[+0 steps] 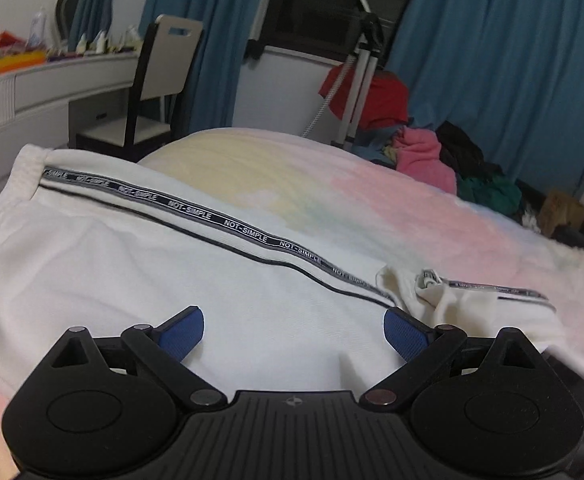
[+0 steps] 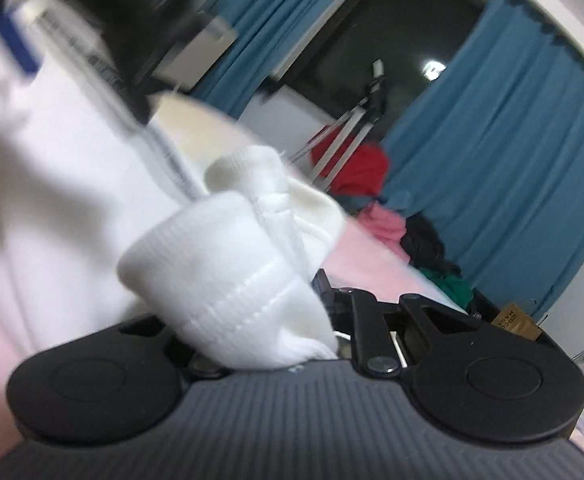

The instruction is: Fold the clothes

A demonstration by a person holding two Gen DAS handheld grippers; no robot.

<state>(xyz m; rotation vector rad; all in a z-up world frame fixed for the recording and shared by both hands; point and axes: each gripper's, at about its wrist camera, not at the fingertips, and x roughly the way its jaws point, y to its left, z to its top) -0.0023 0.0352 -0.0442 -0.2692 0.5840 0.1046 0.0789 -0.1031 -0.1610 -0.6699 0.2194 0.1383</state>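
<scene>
White track pants (image 1: 139, 264) with a black "NOT-SIMPLE" side stripe lie across the pastel bed cover (image 1: 332, 200). My left gripper (image 1: 294, 330) is open, its blue pads (image 1: 181, 334) hovering just over the white fabric, holding nothing. In the right wrist view, my right gripper (image 2: 312, 320) is shut on the ribbed white cuff (image 2: 227, 276) of the pants, which bunches over its fingers and hides them. The rest of the pants (image 2: 51, 184) stretches up to the left, blurred. The left gripper's blue pad (image 2: 11, 36) shows at top left.
A pile of clothes, pink (image 1: 424, 156), red (image 1: 376, 100) and dark green (image 1: 488, 192), sits at the bed's far right. A tripod (image 1: 360, 72) stands before blue curtains (image 1: 504, 60). A chair (image 1: 155, 80) and cluttered white desk (image 1: 35, 84) are at left.
</scene>
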